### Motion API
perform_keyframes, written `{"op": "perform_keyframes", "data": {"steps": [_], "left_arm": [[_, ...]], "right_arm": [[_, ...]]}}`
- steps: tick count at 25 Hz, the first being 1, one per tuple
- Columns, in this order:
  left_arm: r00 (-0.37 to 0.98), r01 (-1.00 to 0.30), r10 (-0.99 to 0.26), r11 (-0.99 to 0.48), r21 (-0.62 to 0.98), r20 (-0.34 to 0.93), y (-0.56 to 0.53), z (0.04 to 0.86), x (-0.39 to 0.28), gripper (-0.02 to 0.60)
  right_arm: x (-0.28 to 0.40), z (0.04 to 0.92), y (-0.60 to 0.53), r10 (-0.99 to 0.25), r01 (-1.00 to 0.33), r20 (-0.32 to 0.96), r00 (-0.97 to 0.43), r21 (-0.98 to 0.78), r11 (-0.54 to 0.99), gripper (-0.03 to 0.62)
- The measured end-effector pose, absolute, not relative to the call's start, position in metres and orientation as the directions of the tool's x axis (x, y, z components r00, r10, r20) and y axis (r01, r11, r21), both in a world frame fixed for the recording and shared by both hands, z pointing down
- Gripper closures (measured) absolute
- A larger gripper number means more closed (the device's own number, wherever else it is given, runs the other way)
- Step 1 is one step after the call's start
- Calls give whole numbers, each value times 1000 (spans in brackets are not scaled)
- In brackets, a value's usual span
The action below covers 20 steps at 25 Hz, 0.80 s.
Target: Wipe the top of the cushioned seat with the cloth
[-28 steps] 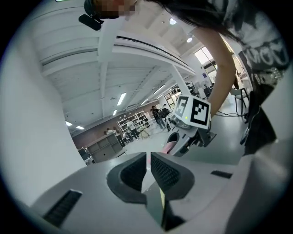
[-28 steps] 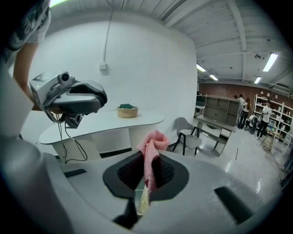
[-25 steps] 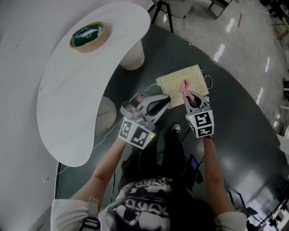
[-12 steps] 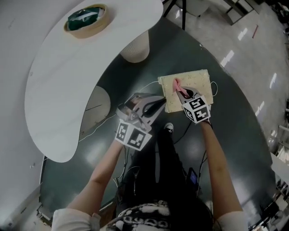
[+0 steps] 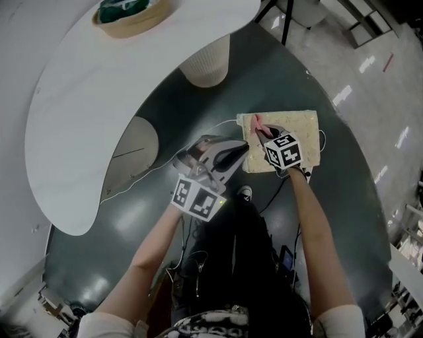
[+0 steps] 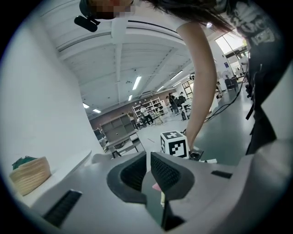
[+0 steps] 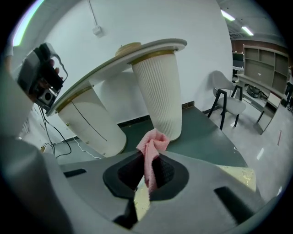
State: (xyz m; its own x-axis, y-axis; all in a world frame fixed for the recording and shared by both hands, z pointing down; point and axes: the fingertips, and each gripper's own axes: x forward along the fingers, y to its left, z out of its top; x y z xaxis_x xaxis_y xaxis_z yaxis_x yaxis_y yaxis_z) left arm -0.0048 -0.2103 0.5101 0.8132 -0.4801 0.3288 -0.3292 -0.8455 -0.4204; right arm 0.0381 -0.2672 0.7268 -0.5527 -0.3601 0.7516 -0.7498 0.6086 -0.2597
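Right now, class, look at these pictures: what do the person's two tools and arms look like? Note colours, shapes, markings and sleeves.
Both the left tool and the right tool have smooth grey shells tapering to two jaws lined with dark ribbed pads. Each carries a white cube printed with black square markers. The arms are bare below short pale sleeves.

The right gripper (image 5: 263, 132) has dragged the pink cloth (image 5: 256, 121) leftward across the cushioned seat (image 5: 301, 125), from about the middle of the top to its far left corner. The gripper now reaches in over the seat instead of hanging past its near edge. In the head view, the white counter (image 5: 99, 99) and basket (image 5: 132, 16) have slid toward the top edge.
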Motion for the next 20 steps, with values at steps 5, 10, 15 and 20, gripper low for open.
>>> {"op": "perform_keyframes", "data": {"steps": [5, 10, 15, 20], "left_arm": [[807, -314, -476, -847, -428, 349, -219, 544, -5, 555], [809, -303, -459, -860, -410, 366, -221, 563, -4, 555], [819, -281, -437, -871, -403, 373, -218, 571, 9, 555], [835, -257, -410, -880, -400, 366, -217, 574, 31, 555]], "right_arm": [[29, 769, -277, -315, -729, 766, -560, -275, 627, 583], [36, 799, -278, -306, -740, 790, -532, -258, 622, 583], [80, 808, -280, -345, -787, 813, -469, -208, 581, 585], [144, 808, -280, -388, -842, 838, -383, -145, 519, 585]]}}
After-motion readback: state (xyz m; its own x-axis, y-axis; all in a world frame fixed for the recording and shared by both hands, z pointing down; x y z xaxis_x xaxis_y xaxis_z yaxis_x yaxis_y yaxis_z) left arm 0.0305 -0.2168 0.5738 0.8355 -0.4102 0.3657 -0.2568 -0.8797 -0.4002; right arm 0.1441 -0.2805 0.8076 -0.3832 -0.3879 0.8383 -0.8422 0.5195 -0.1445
